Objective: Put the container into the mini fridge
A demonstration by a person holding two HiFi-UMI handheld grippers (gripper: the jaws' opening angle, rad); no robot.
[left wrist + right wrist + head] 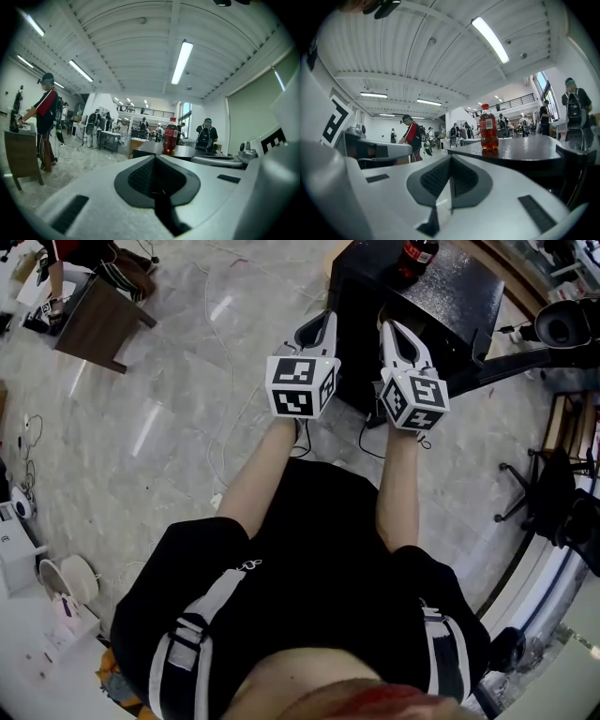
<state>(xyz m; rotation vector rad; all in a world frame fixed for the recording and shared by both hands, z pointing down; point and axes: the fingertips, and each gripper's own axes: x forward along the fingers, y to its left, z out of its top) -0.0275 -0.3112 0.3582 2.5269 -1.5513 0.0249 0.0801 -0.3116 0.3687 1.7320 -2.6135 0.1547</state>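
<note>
A black mini fridge (450, 296) stands on the floor just ahead of me, and I cannot see its door. A cola bottle (417, 254) with a red label stands upright on top of it, also seen as the bottle (170, 137) and the bottle (489, 129). My left gripper (319, 322) hovers at the fridge's left front corner, its jaws shut on nothing (154, 158). Level with the near edge of the fridge top (525, 145), my right gripper (394, 329) is shut and empty too (450, 160). Both are short of the bottle.
A brown wooden table (98, 320) stands at the far left with a person beside it. White appliances (66, 582) sit on the floor at lower left. A black stand and chair (553, 493) crowd the right side. Thin cables (234, 418) trail over the marble floor.
</note>
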